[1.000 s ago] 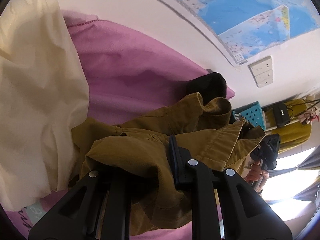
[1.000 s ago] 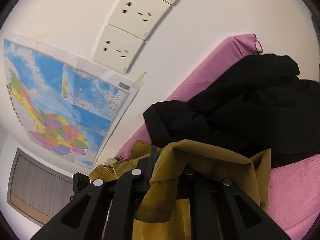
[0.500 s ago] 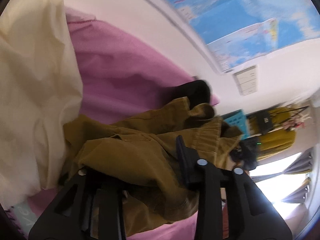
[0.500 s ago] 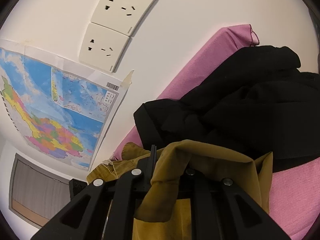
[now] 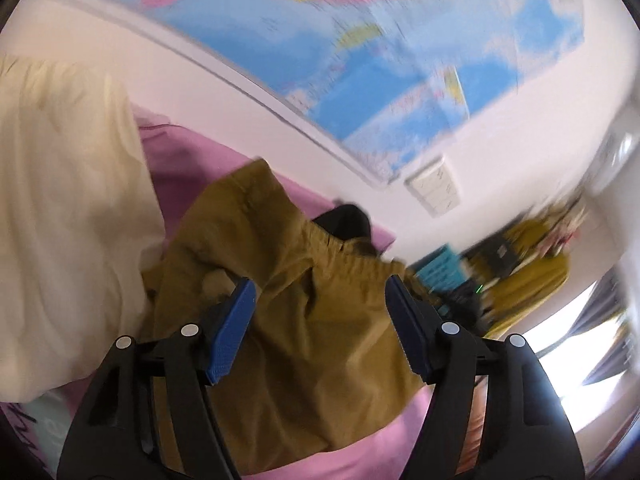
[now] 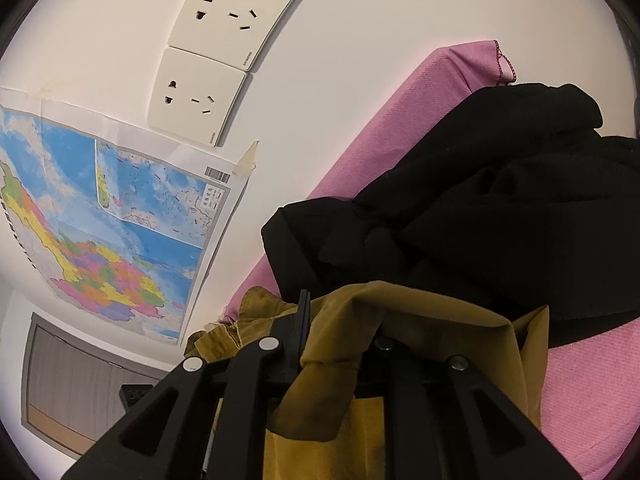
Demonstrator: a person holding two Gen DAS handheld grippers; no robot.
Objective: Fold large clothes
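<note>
An olive-brown garment [image 5: 296, 280] lies bunched on the pink bed cover [image 5: 188, 168]. My left gripper [image 5: 320, 304] is open above it, its blue pads [image 5: 232, 328] spread wide and holding nothing. In the right wrist view my right gripper [image 6: 340, 332] is shut on a fold of the same olive-brown garment [image 6: 420, 320], which drapes over the fingers and hides the tips.
A cream cloth [image 5: 60, 208] covers the bed on the left. A black garment [image 6: 480, 216] lies heaped on the pink cover [image 6: 400, 128] by the wall. A map [image 6: 100, 220] and sockets [image 6: 224, 40] are on the wall. A blue crate [image 5: 436, 268] stands beyond.
My left gripper has opened and let go of the olive-brown garment, and its view has swung up towards the wall. My right gripper keeps its hold, moved slightly closer to the wall.
</note>
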